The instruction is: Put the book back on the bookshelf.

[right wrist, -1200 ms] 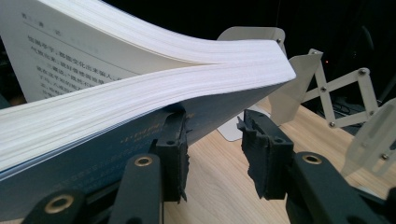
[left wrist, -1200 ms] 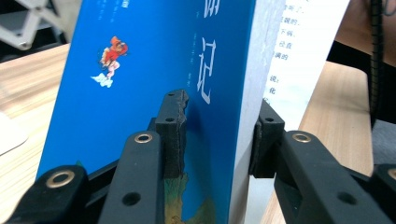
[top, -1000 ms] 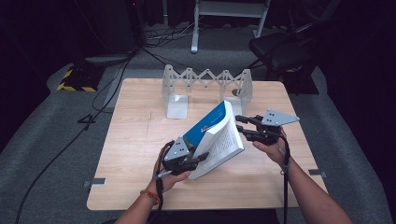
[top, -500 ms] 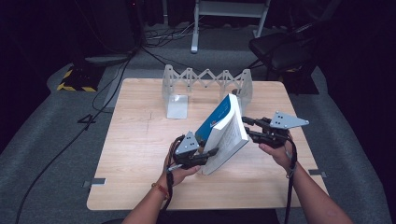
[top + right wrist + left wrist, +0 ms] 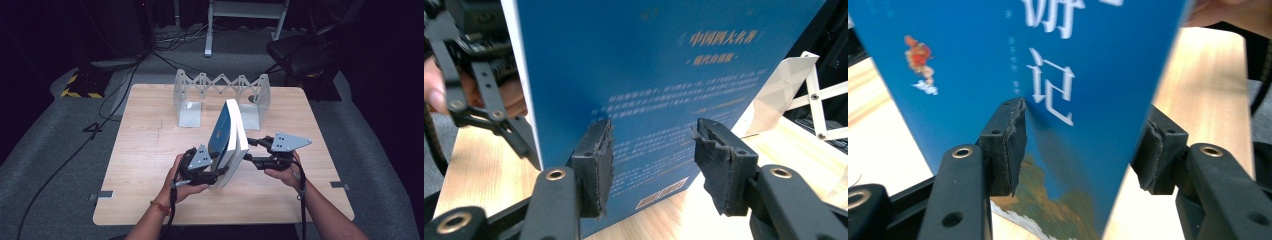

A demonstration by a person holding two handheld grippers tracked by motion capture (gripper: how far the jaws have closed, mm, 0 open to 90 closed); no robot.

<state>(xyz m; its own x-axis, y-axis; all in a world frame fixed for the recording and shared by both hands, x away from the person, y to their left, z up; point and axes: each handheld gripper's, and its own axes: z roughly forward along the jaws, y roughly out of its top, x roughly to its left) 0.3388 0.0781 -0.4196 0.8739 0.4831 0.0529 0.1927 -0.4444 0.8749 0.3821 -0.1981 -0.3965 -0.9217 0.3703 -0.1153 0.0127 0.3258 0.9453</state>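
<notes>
— Left gripper point(image 5: 212, 167) first: how do its jaws stand?

— Parted, and they have just been opening; in the left gripper view the blue book point(image 5: 229, 142) runs up between them, its front cover just beside one pad, the other pad standing clear of its edge; I see no pressing, so I call it loosened, with the book between the jaws but not clamped.

— And the right gripper point(image 5: 250, 151)?

— Also spread, its jaws likewise just widened; in the right gripper view they face the book's back cover point(image 5: 664, 100), where pale print and a barcode show; the two pads stand wide with the cover behind the gap; neither bites on it; whether a tip brushes the cover I cannot tell.

— Where is the book itself?

— Near the middle of the wooden table point(image 5: 145, 150), standing close to upright on its lower edge, leaning only a little; white page block toward the person's right, blue front toward the left; one gripper on each side of it.

— Anything behind it?

— A grey expanding rack point(image 5: 220, 87) with zigzag links and two flat end plates, toward the far edge of the table; the book is in front of it and apart from it; a hand point(image 5: 186, 186) holds the left tool, with a band at the wrist.
</notes>
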